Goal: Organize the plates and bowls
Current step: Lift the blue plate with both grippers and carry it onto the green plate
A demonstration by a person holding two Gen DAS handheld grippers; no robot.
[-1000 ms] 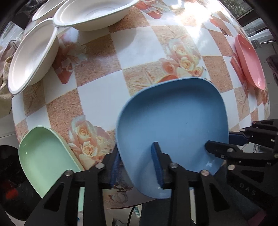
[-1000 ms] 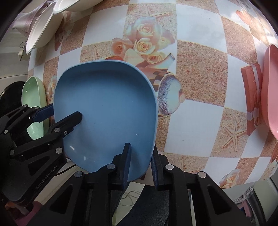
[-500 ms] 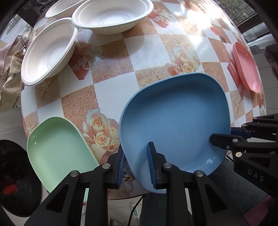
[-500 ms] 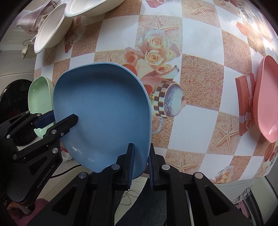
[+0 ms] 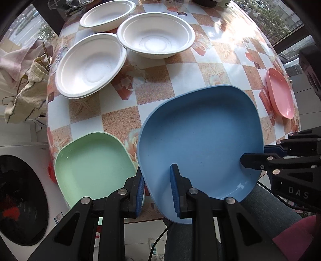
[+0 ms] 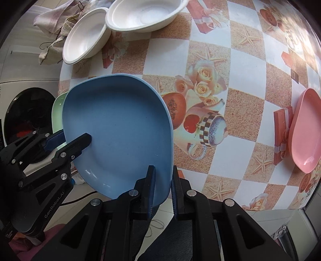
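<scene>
Both grippers hold one blue plate (image 5: 200, 138) above the table's near edge. My left gripper (image 5: 157, 190) is shut on its near-left rim; my right gripper (image 6: 162, 188) is shut on its near-right rim, and the plate fills the left of the right wrist view (image 6: 116, 130). A green plate (image 5: 92, 166) lies on the table just left of the blue one, partly hidden behind it in the right wrist view (image 6: 57, 112). A pink plate (image 5: 279, 93) lies at the far right edge, also seen in the right wrist view (image 6: 305, 130). Three white bowls (image 5: 90, 64) (image 5: 156, 34) (image 5: 108, 15) sit at the back left.
The round table (image 5: 160, 84) has a checkered rose-print cloth. Cloths hang on a rack (image 5: 24, 80) to its left. A dark round washer door (image 5: 18, 198) is low on the left. The person's legs (image 5: 260, 220) are under the near edge.
Both grippers have lifted the blue plate up and back from the table. The left jaws closed tighter on its rim. More of the bowls and green plate shows.
</scene>
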